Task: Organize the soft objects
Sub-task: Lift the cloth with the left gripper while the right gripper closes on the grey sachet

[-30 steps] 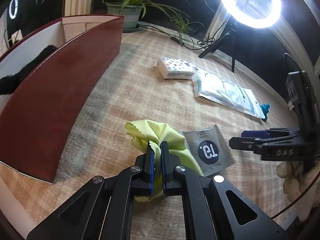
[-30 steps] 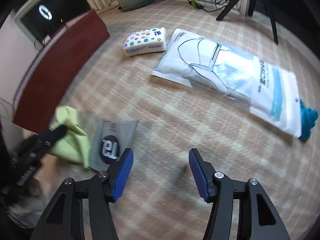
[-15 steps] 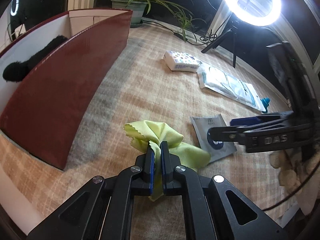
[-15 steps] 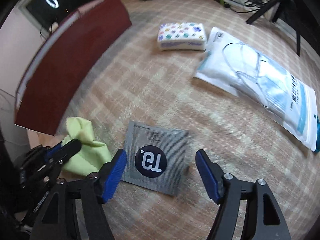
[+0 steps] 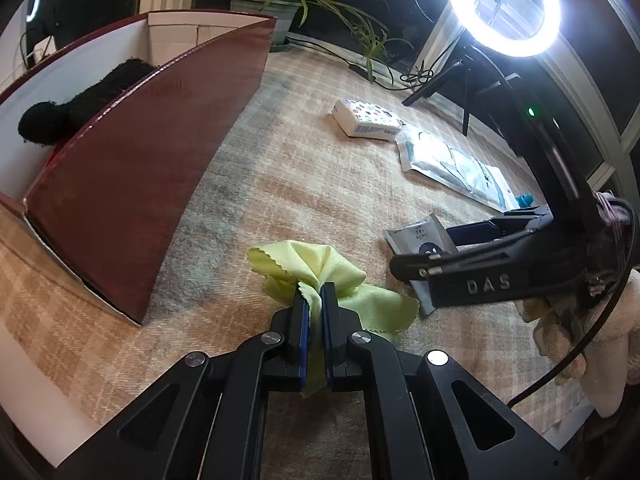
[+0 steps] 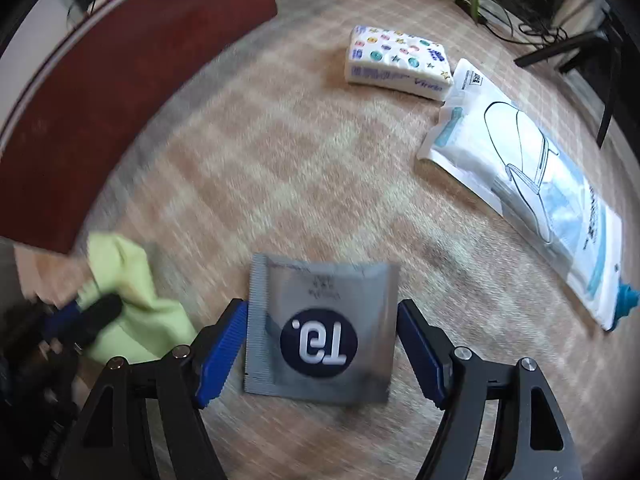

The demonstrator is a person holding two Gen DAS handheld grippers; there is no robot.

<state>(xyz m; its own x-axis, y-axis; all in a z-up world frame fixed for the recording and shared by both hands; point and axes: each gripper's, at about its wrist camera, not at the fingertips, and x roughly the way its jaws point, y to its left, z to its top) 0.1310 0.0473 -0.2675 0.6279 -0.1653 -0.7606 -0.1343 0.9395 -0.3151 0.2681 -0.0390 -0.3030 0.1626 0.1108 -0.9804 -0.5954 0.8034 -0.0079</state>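
Grey pouch (image 6: 320, 328) lies flat btwn right tool (image 6: 320, 344), jaws opening, not touching yet. Go low, pinch 1 edge. Left tool (image 5: 313, 312) is clenched on green cloth (image 5: 332, 276).

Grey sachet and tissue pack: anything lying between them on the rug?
Nothing. In the right wrist view, only bare checked rug runs from the grey sachet to the tissue pack.

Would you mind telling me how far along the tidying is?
Done: one black fuzzy item lies in the red box. In hand: the left tool pinches the green cloth; the right tool, opening, straddles the grey sachet. Left: tissue pack, mask bag.
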